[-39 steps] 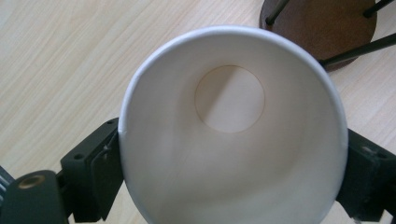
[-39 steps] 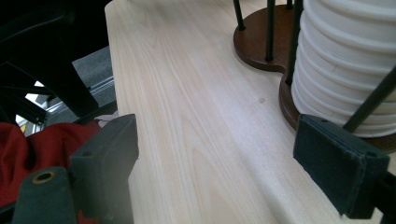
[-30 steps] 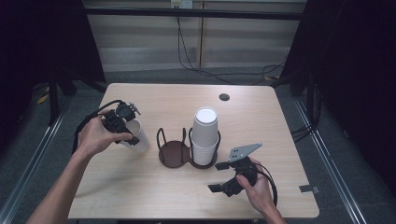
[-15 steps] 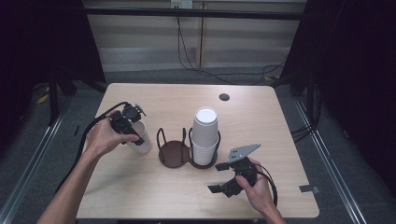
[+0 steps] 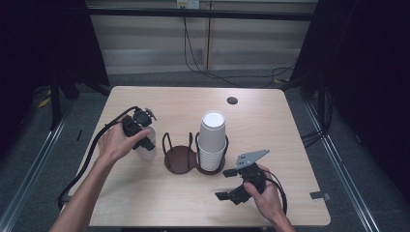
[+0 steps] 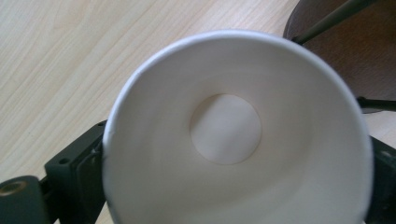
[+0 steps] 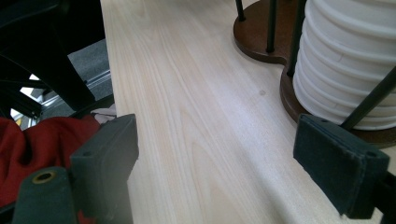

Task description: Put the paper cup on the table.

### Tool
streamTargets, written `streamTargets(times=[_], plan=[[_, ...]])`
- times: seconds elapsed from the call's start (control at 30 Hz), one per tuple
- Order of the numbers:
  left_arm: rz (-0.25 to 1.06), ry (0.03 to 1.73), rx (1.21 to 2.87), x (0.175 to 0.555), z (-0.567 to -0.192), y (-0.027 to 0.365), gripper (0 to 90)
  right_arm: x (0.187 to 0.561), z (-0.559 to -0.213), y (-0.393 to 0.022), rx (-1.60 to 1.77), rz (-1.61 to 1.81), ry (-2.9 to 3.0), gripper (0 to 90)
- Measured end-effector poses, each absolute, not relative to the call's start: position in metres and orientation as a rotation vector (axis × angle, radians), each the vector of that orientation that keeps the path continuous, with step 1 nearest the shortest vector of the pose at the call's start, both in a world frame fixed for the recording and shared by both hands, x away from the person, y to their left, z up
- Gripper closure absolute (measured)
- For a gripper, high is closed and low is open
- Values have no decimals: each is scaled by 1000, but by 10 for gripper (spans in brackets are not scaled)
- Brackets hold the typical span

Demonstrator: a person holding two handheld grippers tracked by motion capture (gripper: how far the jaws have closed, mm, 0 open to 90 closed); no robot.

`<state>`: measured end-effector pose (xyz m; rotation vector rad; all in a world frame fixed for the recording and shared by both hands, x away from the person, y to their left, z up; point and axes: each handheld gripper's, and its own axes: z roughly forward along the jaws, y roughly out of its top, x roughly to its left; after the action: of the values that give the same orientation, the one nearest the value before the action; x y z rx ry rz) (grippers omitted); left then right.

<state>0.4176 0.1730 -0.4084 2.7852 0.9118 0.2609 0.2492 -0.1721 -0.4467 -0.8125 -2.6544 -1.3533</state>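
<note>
A white paper cup [image 5: 147,148] stands upright on the wooden table [image 5: 270,125], just left of a brown two-ring wire cup holder [image 5: 180,159]. My left gripper [image 5: 144,137] reaches down over the cup with a jaw on each side of its rim. Its jaws have just been opening, and the empty cup [image 6: 226,128] is still between them. The holder's right ring carries a tall stack of white cups [image 5: 212,140]. My right gripper [image 5: 225,184] rests open near the table's front, right of the holder, nothing between its pads [image 7: 107,154]. The stack [image 7: 350,60] is close ahead of it.
A small dark round spot [image 5: 232,100] marks the table's far side. A grey tag [image 5: 319,195] lies at the front right edge. The holder's left ring [image 5: 175,155] has no cup in it. Red cloth [image 7: 32,135] shows below the table edge.
The left hand has carried the cup a little right and down onto the table beside the holder. The right hand has not moved.
</note>
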Motion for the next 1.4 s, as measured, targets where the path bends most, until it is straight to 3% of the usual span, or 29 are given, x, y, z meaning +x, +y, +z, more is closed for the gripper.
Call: streamTargets(times=[0.17, 0.97, 1.1, 1.4], plan=[[270, 835, 2804, 412, -411, 174, 55, 249, -447, -172, -838, -1344, -2674, 142], [181, 780, 2734, 405, -428, 208, 70, 249, -449, -170, -827, -1328, -2682, 142], [164, 794, 2686, 400, -430, 222, 157, 250, -450, -169, -830, -1320, -2682, 142], [192, 783, 2611, 390, -422, 240, 161, 250, -450, -169, -835, -1323, -2681, 142]])
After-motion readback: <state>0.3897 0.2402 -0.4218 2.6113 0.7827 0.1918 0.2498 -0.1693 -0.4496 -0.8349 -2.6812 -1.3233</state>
